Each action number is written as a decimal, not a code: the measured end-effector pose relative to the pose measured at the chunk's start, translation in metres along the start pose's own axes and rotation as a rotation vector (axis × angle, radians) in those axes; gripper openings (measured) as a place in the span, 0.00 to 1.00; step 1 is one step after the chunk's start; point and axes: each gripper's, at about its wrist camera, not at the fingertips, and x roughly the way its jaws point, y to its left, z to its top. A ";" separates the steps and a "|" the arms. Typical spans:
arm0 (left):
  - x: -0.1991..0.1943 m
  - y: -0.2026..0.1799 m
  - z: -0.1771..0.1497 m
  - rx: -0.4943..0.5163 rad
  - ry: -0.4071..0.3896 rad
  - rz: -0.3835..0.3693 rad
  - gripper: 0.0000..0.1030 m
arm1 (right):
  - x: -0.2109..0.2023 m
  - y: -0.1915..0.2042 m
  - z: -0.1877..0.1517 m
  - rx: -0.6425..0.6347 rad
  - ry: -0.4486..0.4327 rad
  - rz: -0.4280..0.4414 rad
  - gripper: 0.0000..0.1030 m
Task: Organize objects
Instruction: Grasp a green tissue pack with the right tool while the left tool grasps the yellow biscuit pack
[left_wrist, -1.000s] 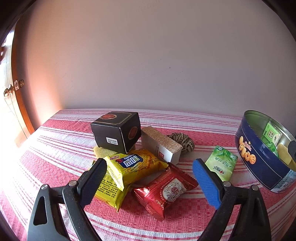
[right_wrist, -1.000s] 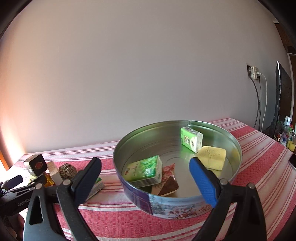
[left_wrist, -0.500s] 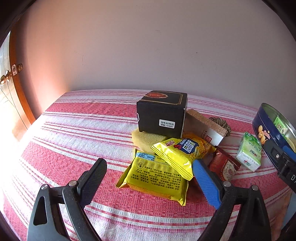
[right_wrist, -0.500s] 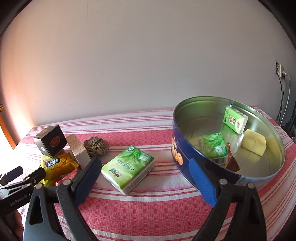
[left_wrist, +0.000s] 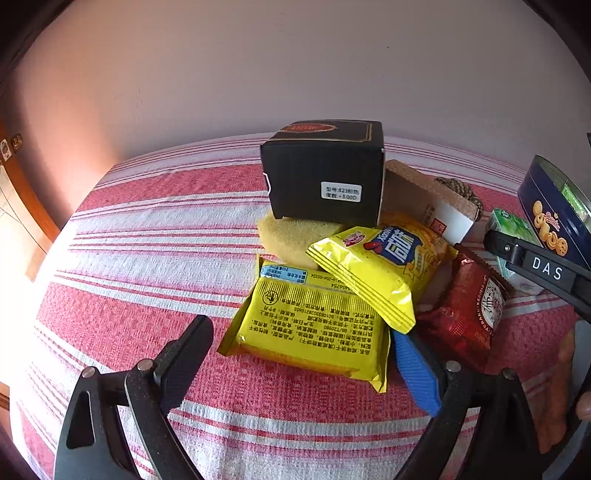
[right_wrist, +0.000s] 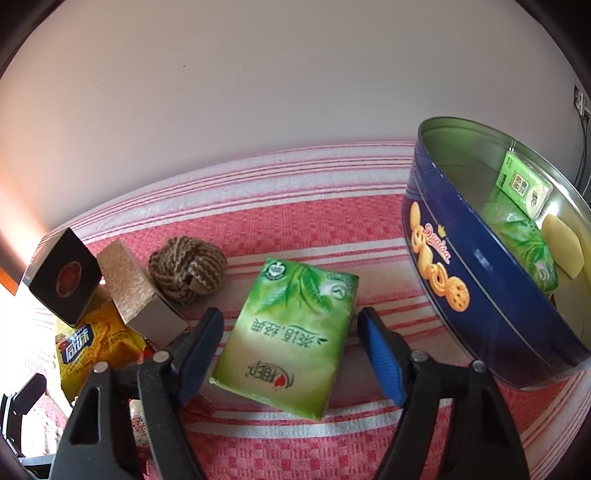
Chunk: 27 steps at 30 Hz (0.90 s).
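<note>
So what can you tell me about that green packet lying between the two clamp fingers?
The green packet is a soft plastic-wrapped pack, apparently tissues, printed with leaves, Chinese characters and a red logo. It lies flat on the striped tablecloth, near the blue tin but apart from it, its print upside down to the camera. The right gripper straddles it; its jaws have just been closing, but a gap shows at each side, so it is not yet gripped.

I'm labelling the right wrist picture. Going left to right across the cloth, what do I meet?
Black box → gold box → rope ball → green tissue pack → blue cookie tin.
</note>
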 end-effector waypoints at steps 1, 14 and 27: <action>0.002 0.002 0.001 -0.018 0.009 0.006 0.93 | 0.001 0.000 0.000 -0.005 0.006 0.004 0.56; -0.008 0.021 -0.001 -0.121 -0.031 -0.062 0.73 | -0.040 -0.016 -0.030 -0.134 -0.063 0.080 0.51; -0.034 0.037 -0.013 -0.212 -0.121 -0.059 0.69 | -0.106 -0.040 -0.051 -0.170 -0.301 0.144 0.51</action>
